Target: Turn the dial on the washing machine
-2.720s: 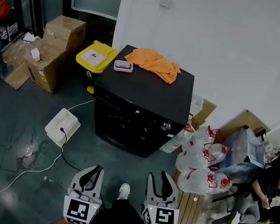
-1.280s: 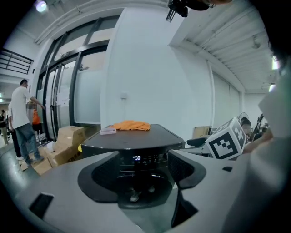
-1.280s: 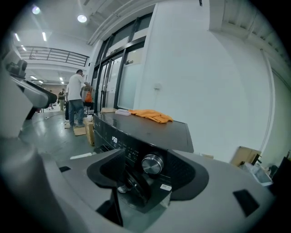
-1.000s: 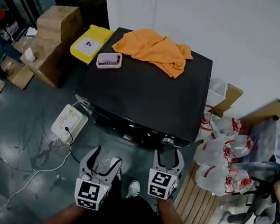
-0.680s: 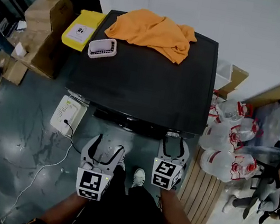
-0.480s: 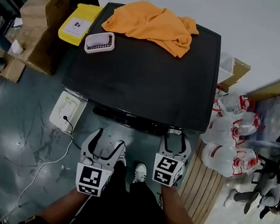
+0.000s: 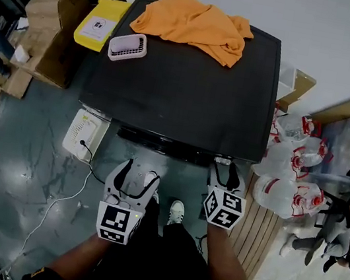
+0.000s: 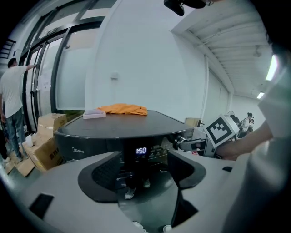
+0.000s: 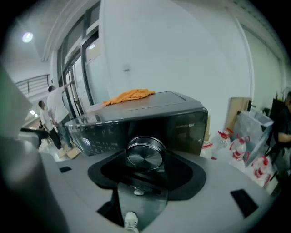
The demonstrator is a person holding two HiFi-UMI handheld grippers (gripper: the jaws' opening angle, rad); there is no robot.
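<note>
Glossy floor (image 7: pixel 36 165) bears a boxy washing machine (image 7: pixel 185 84) (round metal dial (image 9: pixel 144 154)).

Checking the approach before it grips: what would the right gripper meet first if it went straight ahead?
The silver dial on the front of the washing machine; it sits between the right gripper's closing jaws, seemingly not yet pinched.

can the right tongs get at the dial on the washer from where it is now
Probably yes. The right tongs straddle the round silver dial on the front of the black washing machine. The jaws are closing with the dial between them and nothing in the way, though the pads don't seem to press it yet.
</note>
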